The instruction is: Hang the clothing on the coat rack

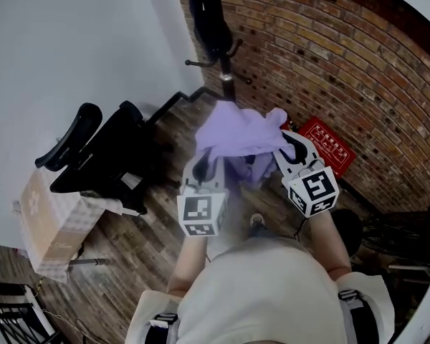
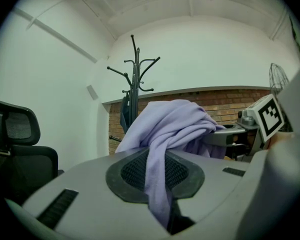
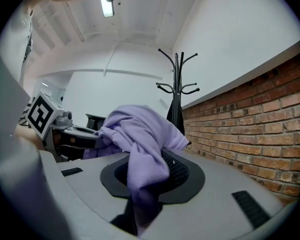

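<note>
A lavender garment (image 1: 240, 138) hangs bunched between my two grippers, held up in front of me. My left gripper (image 1: 209, 165) is shut on one part of the cloth (image 2: 160, 169), which drapes over its jaw pad. At the other side my right gripper (image 1: 290, 149) is shut on another fold (image 3: 142, 169). The black coat rack (image 1: 216, 34) stands ahead in the corner by the brick wall, with a dark garment (image 1: 206, 13) hanging on it. Its bare hooks show in the left gripper view (image 2: 134, 66) and in the right gripper view (image 3: 178, 79).
A black office chair (image 1: 104, 153) stands at my left with a cardboard box (image 1: 50, 224) beside it. A red sign (image 1: 328, 145) lies at the foot of the brick wall (image 1: 344, 56). Dark equipment (image 1: 408, 235) sits at the right. Wood floor (image 1: 179, 120) lies between me and the rack.
</note>
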`<state>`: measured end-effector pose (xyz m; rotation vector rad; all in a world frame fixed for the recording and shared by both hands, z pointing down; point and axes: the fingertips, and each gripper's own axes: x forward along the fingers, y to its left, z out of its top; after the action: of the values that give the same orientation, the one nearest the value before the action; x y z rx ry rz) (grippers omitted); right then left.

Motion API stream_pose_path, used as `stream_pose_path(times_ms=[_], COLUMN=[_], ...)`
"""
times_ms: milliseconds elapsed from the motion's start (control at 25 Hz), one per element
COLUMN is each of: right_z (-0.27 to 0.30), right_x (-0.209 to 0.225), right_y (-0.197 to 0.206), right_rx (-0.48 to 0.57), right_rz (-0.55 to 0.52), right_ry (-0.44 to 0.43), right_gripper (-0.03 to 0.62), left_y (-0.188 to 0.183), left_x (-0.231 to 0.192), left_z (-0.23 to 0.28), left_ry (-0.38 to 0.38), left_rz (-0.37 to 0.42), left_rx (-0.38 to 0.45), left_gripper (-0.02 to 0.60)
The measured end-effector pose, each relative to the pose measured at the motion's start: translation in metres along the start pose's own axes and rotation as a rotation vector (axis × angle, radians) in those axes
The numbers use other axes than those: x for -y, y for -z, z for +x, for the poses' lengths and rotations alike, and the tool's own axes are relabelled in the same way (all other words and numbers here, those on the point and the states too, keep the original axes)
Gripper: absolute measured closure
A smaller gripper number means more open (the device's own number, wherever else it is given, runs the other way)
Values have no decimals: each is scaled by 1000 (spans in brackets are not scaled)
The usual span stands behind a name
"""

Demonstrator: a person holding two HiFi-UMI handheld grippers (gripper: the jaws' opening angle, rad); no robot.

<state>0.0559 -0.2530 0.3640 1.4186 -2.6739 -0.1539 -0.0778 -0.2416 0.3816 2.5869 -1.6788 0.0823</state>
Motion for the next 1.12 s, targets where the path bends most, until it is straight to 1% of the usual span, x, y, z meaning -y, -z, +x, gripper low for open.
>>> stream_pose_path(times_ms=[320, 560, 760, 880, 1120], right_z=[45, 81, 107, 121, 146], right_x=[54, 86, 105, 112, 120], right_y=[-4, -1, 8, 8, 12], right_rx=[15, 18, 15, 19, 4], right_rz=[0, 11, 21, 8, -16], right_ry=[-3, -13, -45, -62, -85], right_gripper=[514, 514, 514, 514, 514], left_y=[-15, -16, -12, -11, -1], left_x=[-10, -22, -31, -39, -53], left_z=[67, 112, 139, 152, 171], left_ry=[-9, -34, -67, -84, -95], left_rz=[30, 25, 29, 34, 31], left_rx=[9, 9, 4, 9, -12], left_gripper=[537, 537, 537, 537, 537])
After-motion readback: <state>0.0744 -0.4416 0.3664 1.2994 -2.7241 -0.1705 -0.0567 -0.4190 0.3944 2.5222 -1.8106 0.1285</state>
